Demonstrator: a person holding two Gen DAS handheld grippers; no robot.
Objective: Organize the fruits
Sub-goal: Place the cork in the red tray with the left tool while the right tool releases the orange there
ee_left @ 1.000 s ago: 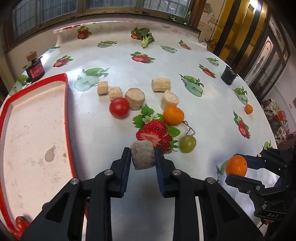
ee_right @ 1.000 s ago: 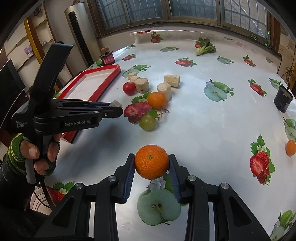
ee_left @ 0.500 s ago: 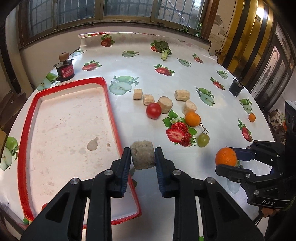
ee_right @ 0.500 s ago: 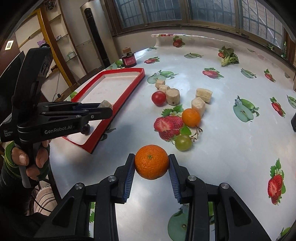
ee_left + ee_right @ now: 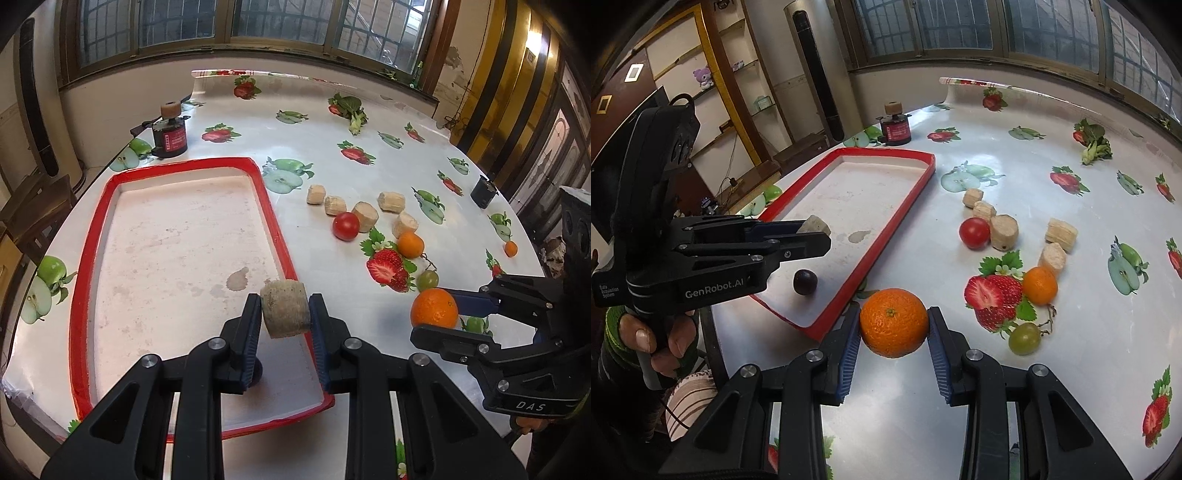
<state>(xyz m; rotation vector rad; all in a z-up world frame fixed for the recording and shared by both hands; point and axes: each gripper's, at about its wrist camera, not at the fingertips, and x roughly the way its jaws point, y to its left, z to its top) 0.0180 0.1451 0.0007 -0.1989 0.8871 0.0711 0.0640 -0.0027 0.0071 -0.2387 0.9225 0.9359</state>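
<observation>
My left gripper [image 5: 284, 314] is shut on a beige cylinder piece [image 5: 285, 313] and holds it above the near right part of the red-rimmed tray [image 5: 275, 218]. It also shows in the right wrist view [image 5: 812, 230]. My right gripper [image 5: 893, 325] is shut on a large orange [image 5: 893, 322], held above the table just right of the tray's near corner [image 5: 820, 326]. A dark round fruit [image 5: 805, 281] lies in the tray. On the table lie a red tomato [image 5: 345, 226], a small orange [image 5: 410, 244], a green grape [image 5: 427, 280] and several beige pieces [image 5: 365, 211].
A dark jar with a cork top [image 5: 170, 133] stands beyond the tray's far left corner. A small black cup [image 5: 484, 192] stands at the far right. A tiny orange [image 5: 511, 248] lies near the right edge. The tablecloth carries printed fruit pictures.
Both grippers have moved left with their loads. The left gripper went from over the table near the printed strawberry to over the tray. The right gripper now sits near the tray's near corner.
</observation>
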